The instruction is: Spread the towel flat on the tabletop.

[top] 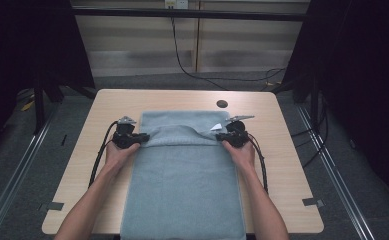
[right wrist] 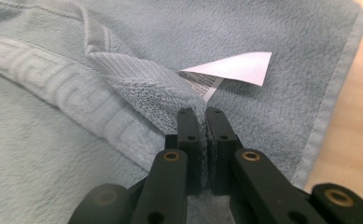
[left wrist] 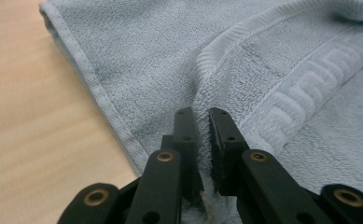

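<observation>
The grey-blue towel (top: pixel 182 185) lies lengthwise down the desk (top: pixel 282 165), its near end over the front edge. You hold its upper layer's far hem by both corners: left tool (top: pixel 141 137) and right tool (top: pixel 221 135) each clamped on a corner, a white label (right wrist: pixel 235 67) beside the right. This looks like mid-fold; next, carry both corners evenly.

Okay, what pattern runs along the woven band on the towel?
A raised Greek key pattern, pale blue-grey like the towel itself, clearest on the band in the right gripper view.
</observation>
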A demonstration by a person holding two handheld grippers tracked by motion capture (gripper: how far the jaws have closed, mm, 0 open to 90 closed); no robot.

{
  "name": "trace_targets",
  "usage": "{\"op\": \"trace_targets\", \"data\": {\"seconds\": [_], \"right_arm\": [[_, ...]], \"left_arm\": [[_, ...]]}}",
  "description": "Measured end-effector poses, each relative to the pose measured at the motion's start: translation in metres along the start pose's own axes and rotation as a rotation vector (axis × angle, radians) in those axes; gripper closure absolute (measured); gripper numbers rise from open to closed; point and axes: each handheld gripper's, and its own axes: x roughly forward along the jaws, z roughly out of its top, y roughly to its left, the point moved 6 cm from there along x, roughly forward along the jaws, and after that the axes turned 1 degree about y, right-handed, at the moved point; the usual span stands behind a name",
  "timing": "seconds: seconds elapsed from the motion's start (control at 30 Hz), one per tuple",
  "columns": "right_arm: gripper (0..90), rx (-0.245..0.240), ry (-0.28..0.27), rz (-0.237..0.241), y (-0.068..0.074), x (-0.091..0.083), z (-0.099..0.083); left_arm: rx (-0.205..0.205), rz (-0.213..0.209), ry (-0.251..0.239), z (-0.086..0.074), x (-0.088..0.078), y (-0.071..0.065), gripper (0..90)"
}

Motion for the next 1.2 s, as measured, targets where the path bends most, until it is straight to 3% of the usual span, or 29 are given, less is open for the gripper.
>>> {"op": "trace_targets", "data": {"seconds": [0.13,0.3,0.47,0.57,0.67,0.77,0.83,0.97,1.1,1.2], "right_arm": [[86.5,-0.009,-0.062,0.031,0.004,-0.018,0.002],[86.5,0.005,-0.186,0.055,0.008,-0.056,0.027],[86.5,-0.029,-0.315,0.08,0.022,-0.104,0.056],[86.6,-0.073,-0.357,0.083,0.035,-0.13,0.068],[86.6,-0.095,-0.382,0.092,0.043,-0.149,0.074],[86.5,-0.116,-0.399,0.102,0.051,-0.164,0.076],[86.6,-0.135,-0.404,0.106,0.057,-0.174,0.076],[86.5,-0.178,-0.415,0.123,0.07,-0.193,0.071],[86.5,-0.198,-0.403,0.152,0.081,-0.199,0.052],[86.5,-0.21,-0.36,0.159,0.087,-0.195,0.029]], "left_arm": [[0.017,-0.042,-0.075,0.01,-0.027,-0.011,82.7],[0.014,-0.069,-0.156,0.027,-0.057,-0.02,82.7],[0.037,-0.073,-0.228,0.051,-0.088,-0.029,82.7],[0.059,-0.085,-0.28,0.063,-0.11,-0.038,82.7],[0.086,-0.08,-0.299,0.071,-0.128,-0.046,82.7],[0.083,-0.093,-0.337,0.075,-0.146,-0.054,82.7],[0.118,-0.092,-0.342,0.075,-0.157,-0.061,82.7],[0.136,-0.117,-0.375,0.072,-0.178,-0.074,82.7],[0.146,-0.153,-0.337,0.049,-0.178,-0.086,82.7],[0.155,-0.178,-0.291,0.025,-0.171,-0.093,82.7]]}}
